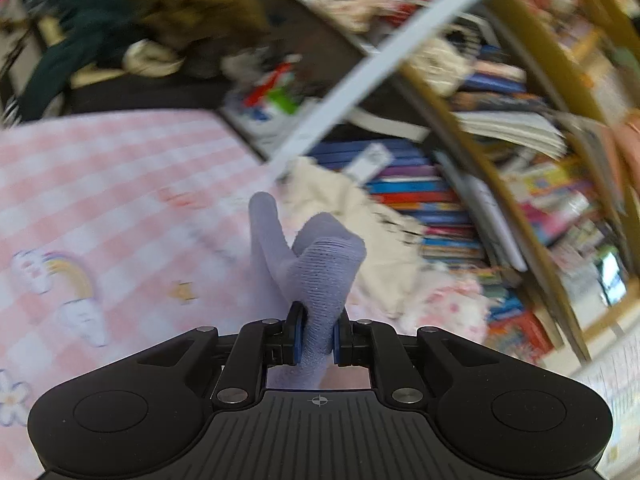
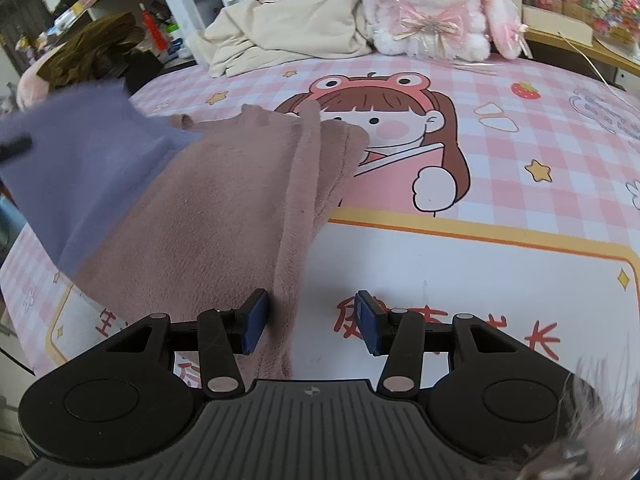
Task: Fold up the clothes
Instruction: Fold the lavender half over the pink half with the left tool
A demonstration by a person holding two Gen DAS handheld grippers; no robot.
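Spread on bed (image 2: 500, 240): brown garment (image 2: 208, 216), long axis running away from right tongs (image 2: 312, 326), edge lying between those open jaws, unpinched. Raised off to their left: lilac cloth (image 1: 320, 272), clamped in closed left tongs (image 1: 318, 338). Right tongs nearer brown garment.

Motion blur smears the bookshelves (image 1: 500, 168) in the left wrist view; the lilac cloth (image 2: 76, 168) runs past the right wrist view's left edge.

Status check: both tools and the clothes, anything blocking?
Left tool shut on lavender cloth. Right tool open, straddling edge of brown garment, not gripping. Lavender cloth overlaps brown garment's left side. Plush rabbit at far end, clear.
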